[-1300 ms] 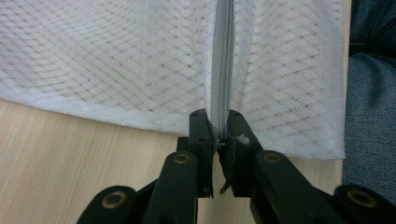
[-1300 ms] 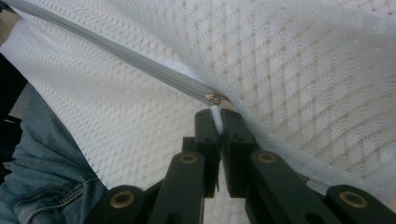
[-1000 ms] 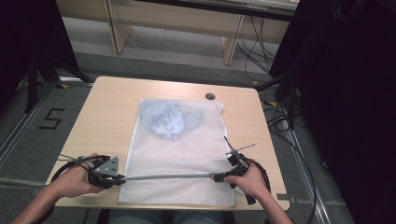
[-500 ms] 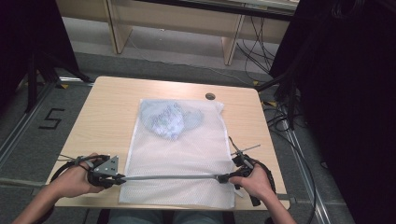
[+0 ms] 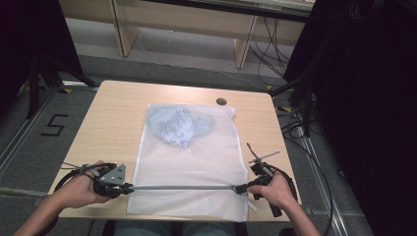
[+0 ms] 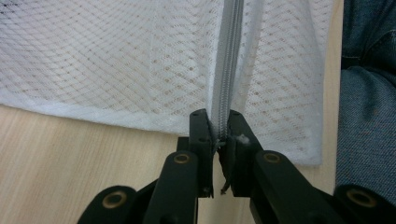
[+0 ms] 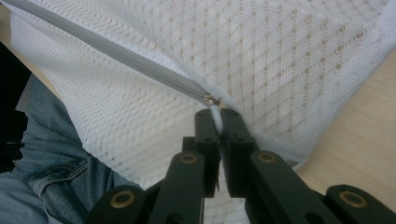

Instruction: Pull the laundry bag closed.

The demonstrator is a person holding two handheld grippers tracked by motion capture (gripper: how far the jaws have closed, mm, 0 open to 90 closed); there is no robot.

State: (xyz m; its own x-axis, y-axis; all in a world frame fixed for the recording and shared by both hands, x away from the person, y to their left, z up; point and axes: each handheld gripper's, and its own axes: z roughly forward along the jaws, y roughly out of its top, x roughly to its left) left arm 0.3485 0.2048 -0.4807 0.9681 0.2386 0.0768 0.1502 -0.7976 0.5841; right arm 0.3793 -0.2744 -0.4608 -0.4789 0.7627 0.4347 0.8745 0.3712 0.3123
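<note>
High view: even overhead light, counter [image 5: 113, 123] well lit, soft and slightly low-res. Dark unlit zones at both upper sides, detail lost there. Faint soft shadows, no hard ones. No glare.

Left gripper view: bright, diffuse; white mesh bag [image 6: 116, 60] near overexposed at the top, weave sharp mid-frame, claw [image 6: 218, 135] arms at the bottom edge blurred.

Right gripper view: same bright diffuse light, mesh crisp near the zipper [image 7: 126, 58], upper right washed out, dark patch at left edge.

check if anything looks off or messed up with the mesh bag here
Nothing stands out. The mesh bag lies flat on the table, zipper stretched straight between both hand-held grippers, bluish cloth bunched inside at its far end.
</note>
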